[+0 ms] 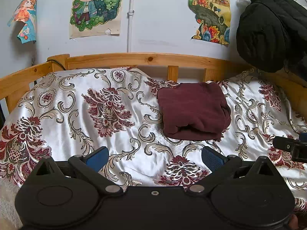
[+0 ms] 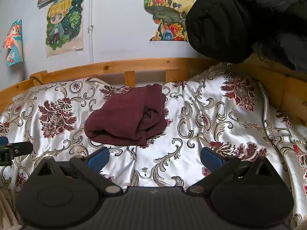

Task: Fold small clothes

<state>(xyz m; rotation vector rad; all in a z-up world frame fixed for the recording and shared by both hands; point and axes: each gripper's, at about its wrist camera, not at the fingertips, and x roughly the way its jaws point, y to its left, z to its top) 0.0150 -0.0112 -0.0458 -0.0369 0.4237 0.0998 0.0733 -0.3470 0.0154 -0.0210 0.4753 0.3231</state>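
A dark maroon garment [image 1: 193, 111] lies folded into a thick rectangular bundle on the patterned bedspread [image 1: 115, 140], towards the far rail. In the right wrist view the same garment [image 2: 128, 117] sits left of centre, its folded layers facing right. My left gripper [image 1: 154, 159] hovers open over the spread, short of the bundle, with nothing between its blue pads [image 1: 97, 158]. My right gripper [image 2: 154, 159] is also open and holds nothing, to the right of the bundle and nearer than it. Each gripper's tip shows at the edge of the other's view.
A wooden bed rail [image 1: 134, 59] runs along the far side and both ends. A black padded jacket [image 1: 272, 28] hangs at the upper right corner. Drawings are stuck on the white wall, beside a thin vertical pipe [image 1: 131, 15]. The floral spread lies wrinkled around the bundle.
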